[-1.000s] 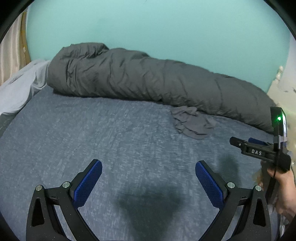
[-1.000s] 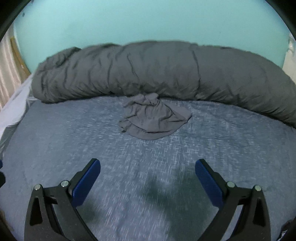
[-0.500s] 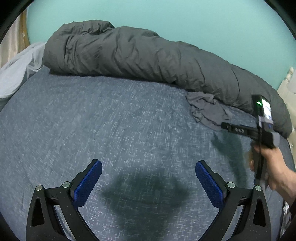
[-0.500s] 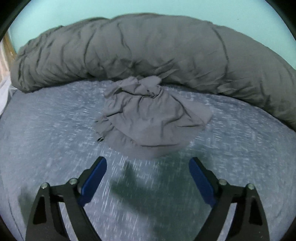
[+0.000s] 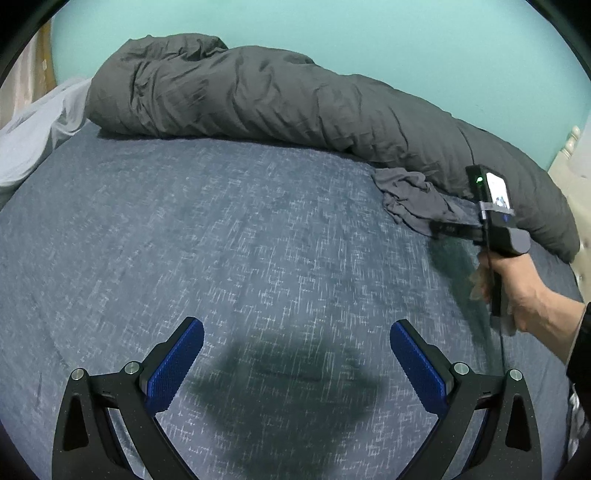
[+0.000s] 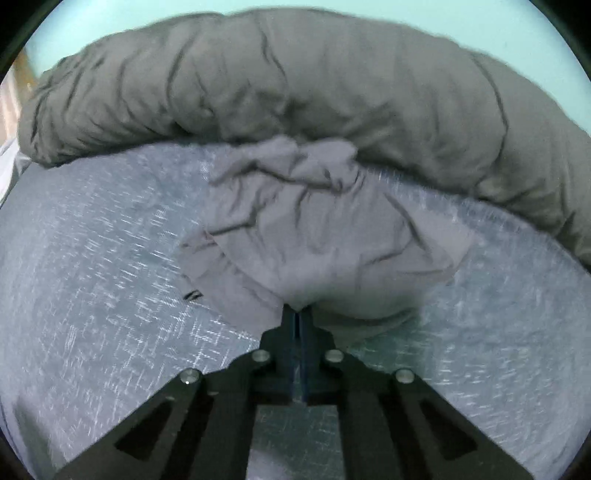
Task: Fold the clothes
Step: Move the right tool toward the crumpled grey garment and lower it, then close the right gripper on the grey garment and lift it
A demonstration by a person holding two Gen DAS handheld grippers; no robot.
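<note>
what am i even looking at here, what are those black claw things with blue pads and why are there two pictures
No robot here: a person holds a hand-held two-finger tool in each hand, and each carries a fisheye camera looking along its fingers. One picture comes from each.

The left wrist view shows the left tool, blue pads wide apart, over a blue heathered bedsheet, empty. The person's right hand reaches in at the right edge.

The right wrist view shows the right tool, fingers closed together on the near edge of a crumpled grey garment.

Behind the garment, a rolled dark grey duvet lies along the turquoise wall.
</note>
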